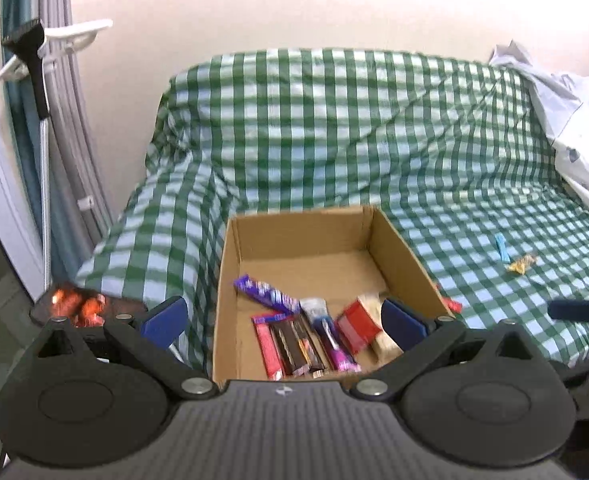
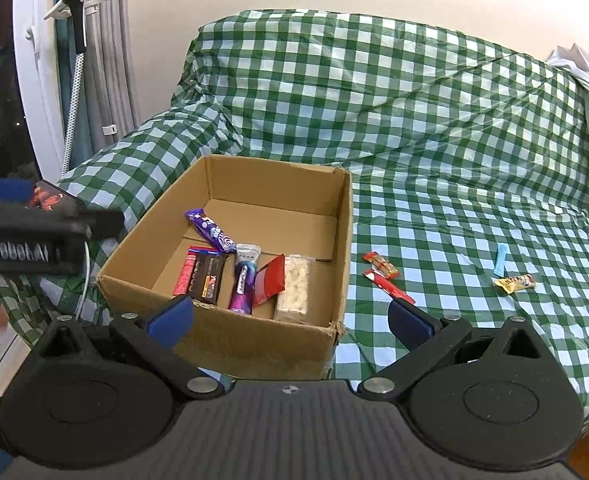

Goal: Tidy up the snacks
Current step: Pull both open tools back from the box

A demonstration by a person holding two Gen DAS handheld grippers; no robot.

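Observation:
A cardboard box (image 1: 398, 240) (image 2: 342, 216) sits on a green checked cloth and holds several snacks: a purple bar (image 2: 210, 230), a dark chocolate bar (image 2: 208, 276), a red pack (image 2: 270, 280) and a pale wafer pack (image 2: 294, 288). On the cloth right of the box lie two red snacks (image 2: 386, 276), a blue stick (image 2: 500, 260) (image 1: 502, 248) and a yellow candy (image 2: 514, 282) (image 1: 522, 264). My left gripper (image 1: 284, 320) is open and empty above the box's near edge. My right gripper (image 2: 290, 320) is open and empty, in front of the box.
The checked cloth (image 2: 414, 120) covers a sofa-like seat and back. A white sheet (image 1: 574, 120) lies at the right. A steamer head and hose (image 2: 74, 40) hang by a curtain at the left. An orange-glowing dark object (image 1: 78, 304) lies left of the box.

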